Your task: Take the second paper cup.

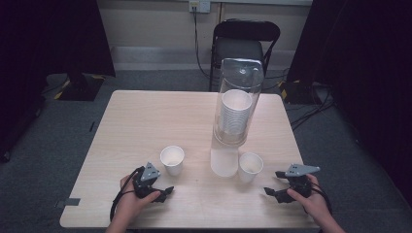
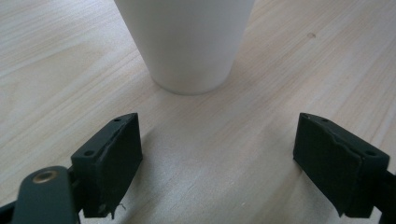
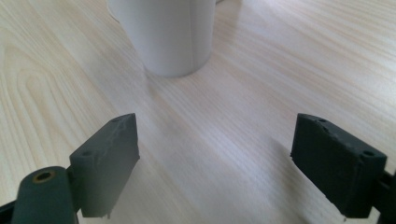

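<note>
Pale wood worktop (image 1: 145, 121). Both grippers' fingers released, empty: left gripper (image 1: 167, 190) facing left cup (image 1: 172, 160), right gripper (image 1: 270, 191) nearing right cup (image 1: 250, 167). Approach step; next, straddle and clench gently.

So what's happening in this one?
A person sits at a wooden table with a gripper in each hand. The left gripper and right gripper are both open, each pointed at its own paper cup, the left cup and right cup, touching neither. Behind them stands a clear dispenser holding stacked cups.
</note>
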Demonstrator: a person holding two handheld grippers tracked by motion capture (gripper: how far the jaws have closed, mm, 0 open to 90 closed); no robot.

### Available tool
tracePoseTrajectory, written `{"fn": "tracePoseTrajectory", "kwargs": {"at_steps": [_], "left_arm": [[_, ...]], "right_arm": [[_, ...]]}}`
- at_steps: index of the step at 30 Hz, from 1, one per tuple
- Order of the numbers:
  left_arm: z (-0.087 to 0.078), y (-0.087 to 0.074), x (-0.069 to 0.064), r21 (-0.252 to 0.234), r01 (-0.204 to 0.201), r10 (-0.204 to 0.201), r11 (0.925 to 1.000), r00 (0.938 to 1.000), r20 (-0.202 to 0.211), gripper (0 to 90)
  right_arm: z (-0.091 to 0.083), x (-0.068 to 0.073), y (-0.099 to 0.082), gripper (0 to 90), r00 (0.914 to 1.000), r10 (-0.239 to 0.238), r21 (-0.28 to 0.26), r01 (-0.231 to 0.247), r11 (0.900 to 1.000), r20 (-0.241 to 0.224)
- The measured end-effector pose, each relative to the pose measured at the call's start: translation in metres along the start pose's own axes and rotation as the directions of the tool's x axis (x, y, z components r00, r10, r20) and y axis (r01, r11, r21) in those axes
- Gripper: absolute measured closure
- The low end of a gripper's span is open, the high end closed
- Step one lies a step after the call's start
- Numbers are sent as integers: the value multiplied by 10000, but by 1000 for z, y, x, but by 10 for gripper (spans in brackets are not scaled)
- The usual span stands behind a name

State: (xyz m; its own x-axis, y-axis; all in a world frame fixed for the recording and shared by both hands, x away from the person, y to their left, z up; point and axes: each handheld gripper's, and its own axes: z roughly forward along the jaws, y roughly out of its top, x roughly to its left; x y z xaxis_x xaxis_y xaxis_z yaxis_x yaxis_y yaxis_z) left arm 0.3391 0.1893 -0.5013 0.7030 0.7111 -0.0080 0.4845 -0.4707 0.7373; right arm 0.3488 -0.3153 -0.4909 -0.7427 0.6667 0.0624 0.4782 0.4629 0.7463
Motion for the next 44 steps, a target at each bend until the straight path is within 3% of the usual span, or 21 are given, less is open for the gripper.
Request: {"fn": "tracePoseTrajectory", "kwargs": {"at_steps": [19,29,44], "left_arm": [[0,0,0,5,-3,3,10000,10000,0,150],[0,0,0,0,-1,1,10000,10000,1,150],[0,0,0,8,-29,29,10000,10000,-10,147]], "right_arm": [[-17,-5,-21,145,9998,133,221,-137,9997,155],[-18,-5,-27,131,9977,-488,229,477,9986,478],[-17,-6,-27,97,9973,-437,296,420,9987,587]]}}
